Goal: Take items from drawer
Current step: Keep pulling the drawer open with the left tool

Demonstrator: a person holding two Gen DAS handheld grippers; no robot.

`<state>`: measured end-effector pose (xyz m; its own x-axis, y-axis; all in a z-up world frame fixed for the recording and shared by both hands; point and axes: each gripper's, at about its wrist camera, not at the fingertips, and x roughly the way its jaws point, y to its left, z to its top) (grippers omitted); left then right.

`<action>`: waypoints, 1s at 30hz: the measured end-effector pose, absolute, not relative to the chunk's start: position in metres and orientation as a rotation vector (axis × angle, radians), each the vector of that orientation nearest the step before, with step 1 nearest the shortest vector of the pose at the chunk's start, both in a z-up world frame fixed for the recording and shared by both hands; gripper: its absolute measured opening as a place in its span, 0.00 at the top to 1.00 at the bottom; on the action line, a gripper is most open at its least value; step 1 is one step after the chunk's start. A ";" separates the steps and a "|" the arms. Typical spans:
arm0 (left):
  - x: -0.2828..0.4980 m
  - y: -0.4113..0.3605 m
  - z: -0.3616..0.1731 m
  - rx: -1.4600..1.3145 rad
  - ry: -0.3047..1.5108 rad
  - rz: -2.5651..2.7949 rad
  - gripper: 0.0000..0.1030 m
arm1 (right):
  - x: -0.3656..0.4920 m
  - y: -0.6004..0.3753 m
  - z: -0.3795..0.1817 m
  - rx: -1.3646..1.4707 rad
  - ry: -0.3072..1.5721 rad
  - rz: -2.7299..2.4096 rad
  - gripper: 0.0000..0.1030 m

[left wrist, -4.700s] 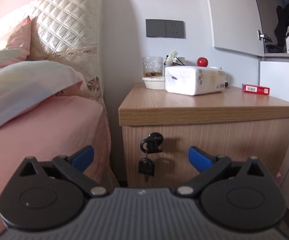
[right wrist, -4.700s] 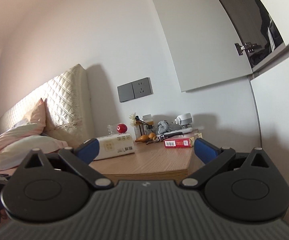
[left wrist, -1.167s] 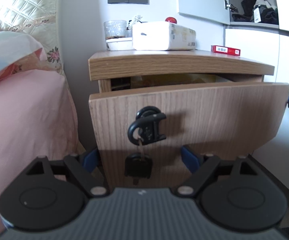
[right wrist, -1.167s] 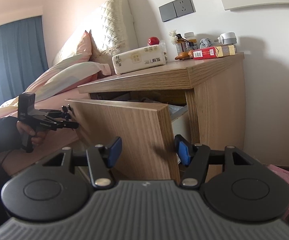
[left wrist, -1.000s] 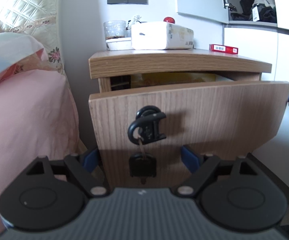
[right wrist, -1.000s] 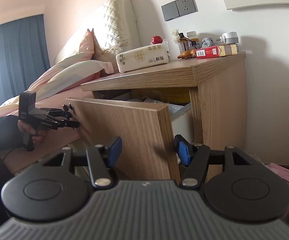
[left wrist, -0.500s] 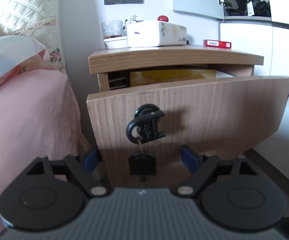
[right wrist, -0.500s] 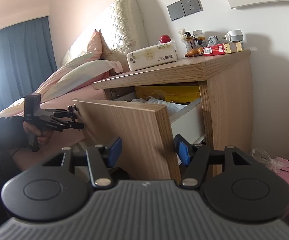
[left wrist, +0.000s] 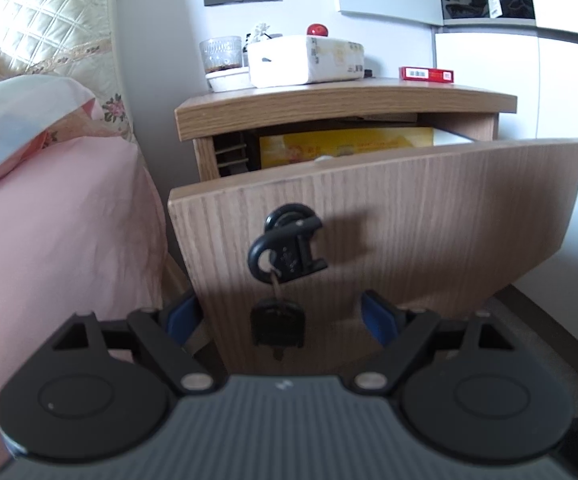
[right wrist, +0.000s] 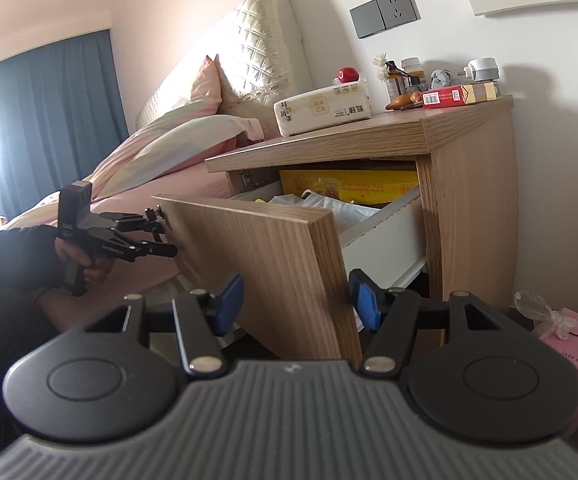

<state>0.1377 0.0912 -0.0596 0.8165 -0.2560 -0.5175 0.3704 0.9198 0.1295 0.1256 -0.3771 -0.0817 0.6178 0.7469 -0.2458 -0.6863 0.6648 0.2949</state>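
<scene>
The bed (left wrist: 49, 208) lies beside the nightstand (left wrist: 345, 100), whose drawer (left wrist: 389, 216) stands pulled partway out. The left gripper (left wrist: 285, 316) hangs wide open, its blue fingers apart on either side of the key (left wrist: 277, 324) dangling from the lock (left wrist: 287, 240) on the drawer front. The right gripper (right wrist: 295, 302) is also spread, straddling the front's right edge without touching. Inside lie a yellow box (right wrist: 349, 186) and a white bag (right wrist: 325, 204)

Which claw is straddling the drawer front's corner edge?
The right claw: its open blue fingers sit either side of the drawer front at its end. The left claw faces the keyed lock instead.
</scene>
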 end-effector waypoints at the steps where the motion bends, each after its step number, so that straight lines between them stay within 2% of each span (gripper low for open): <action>1: 0.136 0.091 -0.060 0.231 0.518 -0.338 0.16 | 0.124 -0.378 -0.082 0.179 0.364 0.833 0.40; 17: 0.115 0.092 -0.061 0.255 0.539 -0.341 0.15 | 0.112 -0.381 -0.080 0.190 0.384 0.886 0.40; 22: 0.108 0.090 -0.062 0.275 0.541 -0.349 0.10 | 0.108 -0.381 -0.079 0.183 0.390 0.897 0.40; 30: 0.098 0.095 -0.060 0.273 0.556 -0.370 0.12 | 0.101 -0.381 -0.078 0.177 0.401 0.924 0.40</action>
<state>0.0977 0.0948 -0.0597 0.7867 -0.2658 -0.5571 0.4110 0.8990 0.1515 0.1010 -0.3809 -0.0776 0.5354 0.8036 -0.2599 -0.7385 0.5948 0.3177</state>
